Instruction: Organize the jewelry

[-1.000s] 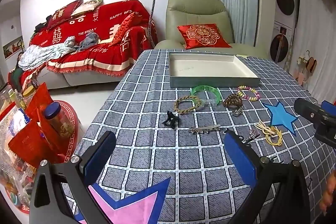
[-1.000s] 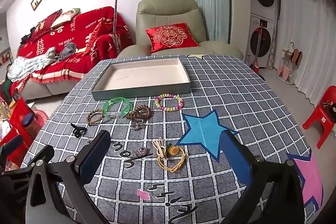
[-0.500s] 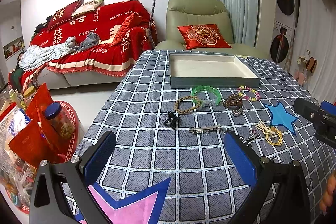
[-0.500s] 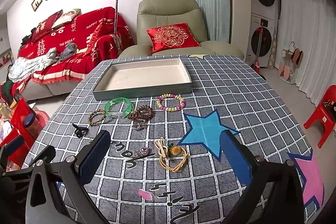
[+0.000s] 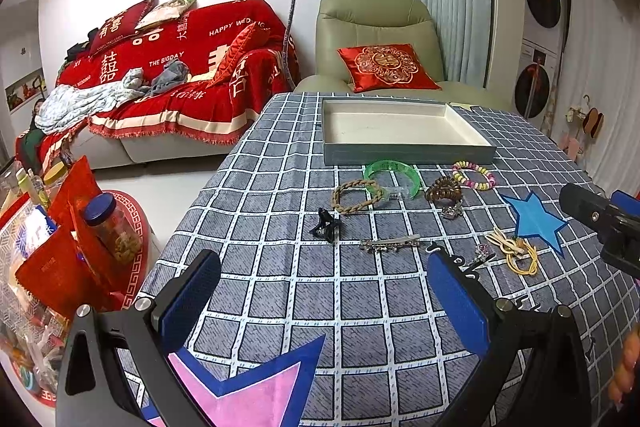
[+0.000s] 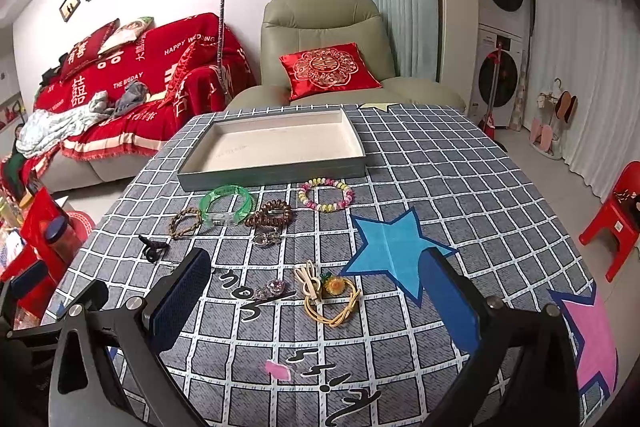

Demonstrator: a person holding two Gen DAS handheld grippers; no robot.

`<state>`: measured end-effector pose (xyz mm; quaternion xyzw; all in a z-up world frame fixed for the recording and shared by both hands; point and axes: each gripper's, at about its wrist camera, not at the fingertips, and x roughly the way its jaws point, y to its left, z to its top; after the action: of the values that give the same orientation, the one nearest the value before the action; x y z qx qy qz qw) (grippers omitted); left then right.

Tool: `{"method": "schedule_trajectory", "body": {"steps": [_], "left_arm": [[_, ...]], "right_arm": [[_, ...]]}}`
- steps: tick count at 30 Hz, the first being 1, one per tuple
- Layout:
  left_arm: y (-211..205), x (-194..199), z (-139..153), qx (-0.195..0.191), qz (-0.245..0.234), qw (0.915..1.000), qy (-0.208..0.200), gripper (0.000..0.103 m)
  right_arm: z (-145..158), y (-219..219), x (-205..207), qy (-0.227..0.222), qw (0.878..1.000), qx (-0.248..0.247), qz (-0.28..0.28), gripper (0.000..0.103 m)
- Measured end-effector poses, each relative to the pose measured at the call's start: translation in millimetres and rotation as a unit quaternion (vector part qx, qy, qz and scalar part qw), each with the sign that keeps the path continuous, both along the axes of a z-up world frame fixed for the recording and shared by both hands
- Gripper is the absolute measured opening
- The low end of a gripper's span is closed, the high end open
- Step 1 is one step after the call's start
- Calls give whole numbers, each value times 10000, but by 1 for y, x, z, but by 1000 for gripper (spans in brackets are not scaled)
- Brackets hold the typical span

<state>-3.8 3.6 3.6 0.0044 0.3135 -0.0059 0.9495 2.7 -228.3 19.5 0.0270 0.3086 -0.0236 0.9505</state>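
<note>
Living room setup, checkered desk (image 6: pixel 460 163) with jewelry spread out below an empty tray (image 6: pixel 276 169).

Both the left gripper (image 5: pixel 324 301) and right gripper (image 6: pixel 316 301) sit at the bottom of their frames, wide open, holding nothing. Mid-frame in the right view: green bangle (image 6: pixel 227 205) touching a braided bracelet (image 6: pixel 185 223) and brown bead bracelet (image 6: pixel 269 213), pastel bead bracelet (image 6: pixel 325 194) just right of those. Lower down are the black claw clip (image 6: pixel 152 247) and yellow hair ties (image 6: pixel 330 293).
</note>
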Motion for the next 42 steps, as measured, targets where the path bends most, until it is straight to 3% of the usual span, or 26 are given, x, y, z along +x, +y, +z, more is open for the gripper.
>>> {"method": "schedule_trajectory", "body": {"steps": [42], "left_arm": [[-3, 2, -6, -5, -25, 10000, 49, 103]], "right_arm": [[4, 1, 0, -40, 10000, 77, -13, 103]]}}
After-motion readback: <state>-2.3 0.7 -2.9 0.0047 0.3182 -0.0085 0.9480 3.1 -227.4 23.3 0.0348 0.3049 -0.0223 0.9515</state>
